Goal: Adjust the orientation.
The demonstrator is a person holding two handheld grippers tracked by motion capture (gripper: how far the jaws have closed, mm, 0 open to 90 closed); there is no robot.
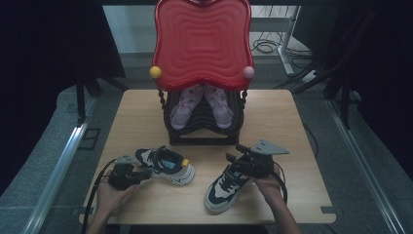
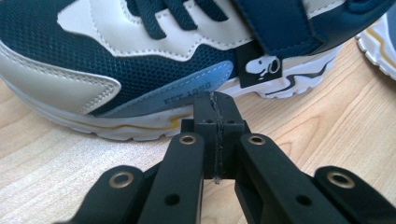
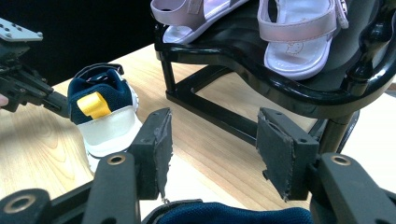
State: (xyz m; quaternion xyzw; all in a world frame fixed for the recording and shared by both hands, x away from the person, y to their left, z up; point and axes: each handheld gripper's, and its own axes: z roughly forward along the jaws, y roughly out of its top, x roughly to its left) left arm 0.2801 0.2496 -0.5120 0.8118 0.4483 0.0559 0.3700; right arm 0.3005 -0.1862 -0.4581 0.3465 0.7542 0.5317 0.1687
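Two navy-and-cream mesh sneakers lie on the light wooden table (image 1: 146, 105), in front of the black two-tier shoe rack with the red wavy top (image 1: 202, 39); a pair of pink sandals (image 1: 202, 105) already sits on the lower shelf.

Left gripper (image 1: 144, 174): jaws shut tight on nothing, tips just beside the midsole of the left sneaker with the yellow heel tab (image 1: 168, 165). Before any pick-up, the jaws have to be opened and set across the heel collar or side wall, not the sole edge.

Right gripper (image 1: 237, 155): jaws wide, straddling the collar of the right sneaker (image 1: 225, 185); contact with the pads cannot be confirmed from the right gripper view. The heel cup should be seated deep between the pads before closing, so the shoe is not tipped on lift. The rack shelf is likely the target; the free space beside the sandals is tight, so a toe-first, low entry is advised.
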